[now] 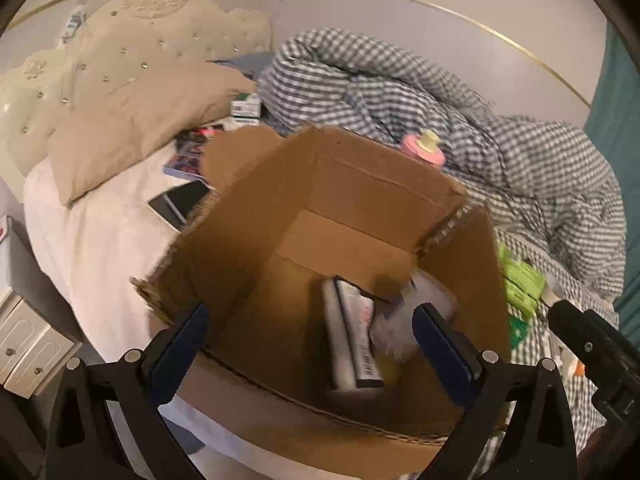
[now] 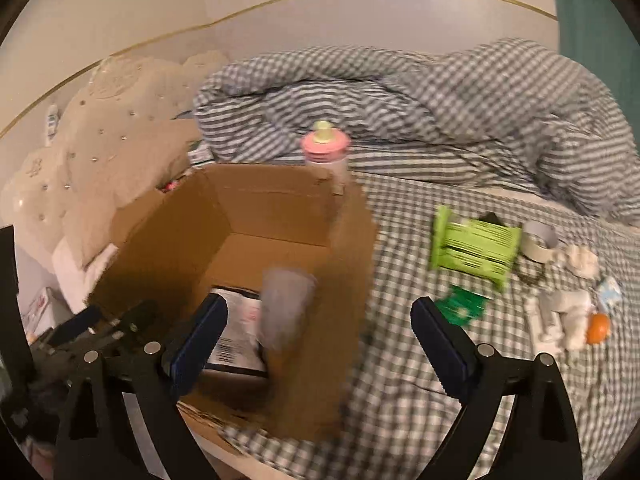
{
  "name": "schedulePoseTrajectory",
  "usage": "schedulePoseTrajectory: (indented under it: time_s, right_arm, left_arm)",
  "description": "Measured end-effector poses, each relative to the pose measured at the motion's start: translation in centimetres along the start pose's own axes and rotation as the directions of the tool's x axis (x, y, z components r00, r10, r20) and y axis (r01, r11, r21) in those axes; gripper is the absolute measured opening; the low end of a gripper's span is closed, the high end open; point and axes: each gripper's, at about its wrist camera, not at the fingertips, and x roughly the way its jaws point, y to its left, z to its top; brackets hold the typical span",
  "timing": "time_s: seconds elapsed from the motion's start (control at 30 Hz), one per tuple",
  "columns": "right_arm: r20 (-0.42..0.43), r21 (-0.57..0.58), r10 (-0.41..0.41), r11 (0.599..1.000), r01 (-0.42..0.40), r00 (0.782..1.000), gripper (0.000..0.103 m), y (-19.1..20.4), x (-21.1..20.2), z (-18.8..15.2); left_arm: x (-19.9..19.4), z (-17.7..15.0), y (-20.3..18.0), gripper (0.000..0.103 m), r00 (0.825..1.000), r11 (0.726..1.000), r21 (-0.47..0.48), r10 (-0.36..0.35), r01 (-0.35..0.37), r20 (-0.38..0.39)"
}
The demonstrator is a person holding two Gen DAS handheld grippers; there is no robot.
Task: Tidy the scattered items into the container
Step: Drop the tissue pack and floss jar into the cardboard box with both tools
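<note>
- Nearest in the left wrist view, the left hand-held gripper (image 1: 310, 330) has its blue pads spread wide with nothing between them, poised over the open cardboard box (image 1: 360, 184).
- Just past its fingertips, on the box floor, lies a long flat package (image 1: 354, 344) with printed text, and beside it to the right a blurred pale translucent cup (image 1: 416, 312).
- In the right wrist view, the right hand-held gripper (image 2: 318, 332) is also spread wide and empty, over the box's right wall (image 2: 344, 280); the cup (image 2: 286, 304) shows blurred just beyond its left finger (image 2: 200, 340), inside the box.
- To the right of the box, on the checked bedding (image 2: 400, 380), lie a dark green packet (image 2: 460, 306), a bright green box (image 2: 474, 246), a roll of tape (image 2: 538, 240), crumpled white items (image 2: 560, 312) and a small orange object (image 2: 598, 328), all apart from the fingers.
- To the left of the box, a phone (image 1: 180, 202) rests on the white sheet (image 1: 100, 240), with colourful packets (image 1: 188, 156) behind it.
- Behind the box's far wall stands a baby bottle (image 2: 326, 152) with a pink collar.
- Farthest back are a beige pillow (image 1: 140, 120), the tufted headboard (image 1: 120, 32) and the heaped gingham duvet (image 1: 400, 80).
</note>
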Motion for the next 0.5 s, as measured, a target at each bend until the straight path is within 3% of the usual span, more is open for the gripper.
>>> schedulePoseTrajectory:
  time_s: [0.5]
  right_arm:
    - [-0.002, 0.190, -0.202, 0.961, 0.198, 0.979, 0.093, -16.8, -5.8, -5.8]
  left_arm:
    - [-2.5, -3.9, -13.0, 0.103, 0.996, 0.975, 0.202, -0.092, 0.087, 0.018]
